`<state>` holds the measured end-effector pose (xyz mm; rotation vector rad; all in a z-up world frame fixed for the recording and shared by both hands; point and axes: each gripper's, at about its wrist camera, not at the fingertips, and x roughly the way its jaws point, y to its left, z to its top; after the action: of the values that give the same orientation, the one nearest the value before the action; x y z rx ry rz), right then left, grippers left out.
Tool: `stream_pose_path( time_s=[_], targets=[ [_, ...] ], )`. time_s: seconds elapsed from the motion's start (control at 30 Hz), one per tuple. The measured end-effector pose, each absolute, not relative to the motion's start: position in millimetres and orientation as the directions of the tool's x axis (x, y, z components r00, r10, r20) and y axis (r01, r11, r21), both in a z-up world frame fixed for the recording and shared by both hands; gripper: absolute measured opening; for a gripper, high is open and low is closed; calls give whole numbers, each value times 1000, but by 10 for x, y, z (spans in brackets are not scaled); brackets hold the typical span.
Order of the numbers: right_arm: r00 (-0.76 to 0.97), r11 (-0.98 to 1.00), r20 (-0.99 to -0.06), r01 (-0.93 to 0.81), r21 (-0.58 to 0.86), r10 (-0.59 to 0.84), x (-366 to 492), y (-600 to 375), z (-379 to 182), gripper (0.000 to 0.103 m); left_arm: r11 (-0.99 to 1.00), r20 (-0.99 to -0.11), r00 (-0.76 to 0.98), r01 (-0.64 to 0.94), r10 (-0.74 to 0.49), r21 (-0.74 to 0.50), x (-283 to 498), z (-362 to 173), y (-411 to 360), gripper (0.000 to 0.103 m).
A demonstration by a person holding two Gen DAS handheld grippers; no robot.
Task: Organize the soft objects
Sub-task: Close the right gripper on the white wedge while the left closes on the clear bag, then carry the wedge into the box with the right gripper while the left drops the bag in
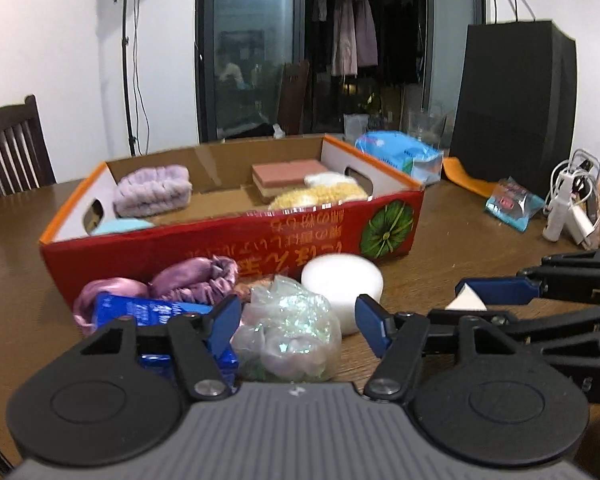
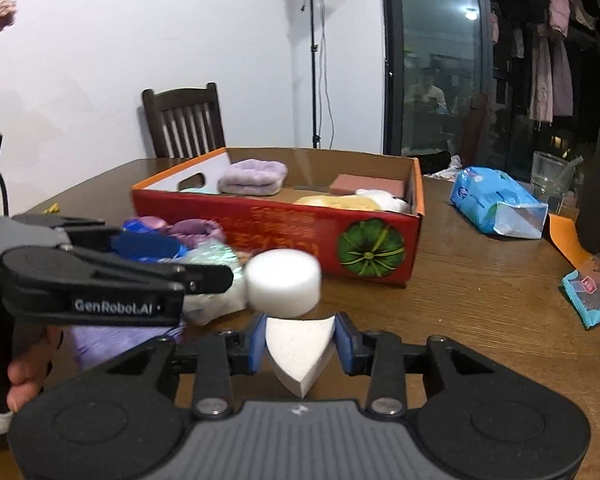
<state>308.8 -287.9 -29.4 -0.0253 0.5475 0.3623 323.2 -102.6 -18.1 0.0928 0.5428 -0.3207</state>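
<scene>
A red cardboard box [image 1: 260, 236] [image 2: 292, 232] stands on the wooden table and holds a purple fluffy headband [image 1: 152, 190] [image 2: 254, 178], a pink sponge [image 1: 286, 174] and a yellow plush [image 1: 320, 194]. In front of it lie a white round sponge [image 1: 340, 280] [image 2: 284, 280], an iridescent plastic bag [image 1: 288, 328], purple satin scrunchies [image 1: 192, 280] and a blue packet [image 1: 148, 312]. My left gripper [image 1: 298, 324] is open around the iridescent bag. My right gripper [image 2: 300, 340] is shut on a white wedge sponge [image 2: 300, 348], also seen in the left wrist view [image 1: 466, 302].
A blue tissue pack [image 1: 400, 156] [image 2: 496, 204] lies right of the box. A small blue snack packet [image 1: 514, 202] [image 2: 592, 288], white chargers and cables [image 1: 572, 208], a black bag [image 1: 516, 104] and a glass [image 2: 550, 178] are at the right. A chair [image 2: 184, 120] stands behind the table.
</scene>
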Motion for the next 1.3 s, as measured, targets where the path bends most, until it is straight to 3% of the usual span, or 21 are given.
stream_pose_path(
  time_s=[0.1,0.3,1.0,1.3],
  targets=[
    [773,932,-530,-344,112,349,3163,-2926,-382,36,942,-554,784,334,-280,-3,3306,-286,-1048,49],
    [766,931,-535,-341,130,355,3191,-2920,-440,36,943,-544,786,333,-294,-29,3307,-272,-992,39],
    [834,915,-389,-398,66,391,2074,-2570,203,35,966,-360,898,217,-254,-141,1807,522,-201,39],
    [842,909,-373,-417,11,390,2031,-2458,387,35,964,-302,918,219,-255,-147,1845,652,-82,39]
  ],
)
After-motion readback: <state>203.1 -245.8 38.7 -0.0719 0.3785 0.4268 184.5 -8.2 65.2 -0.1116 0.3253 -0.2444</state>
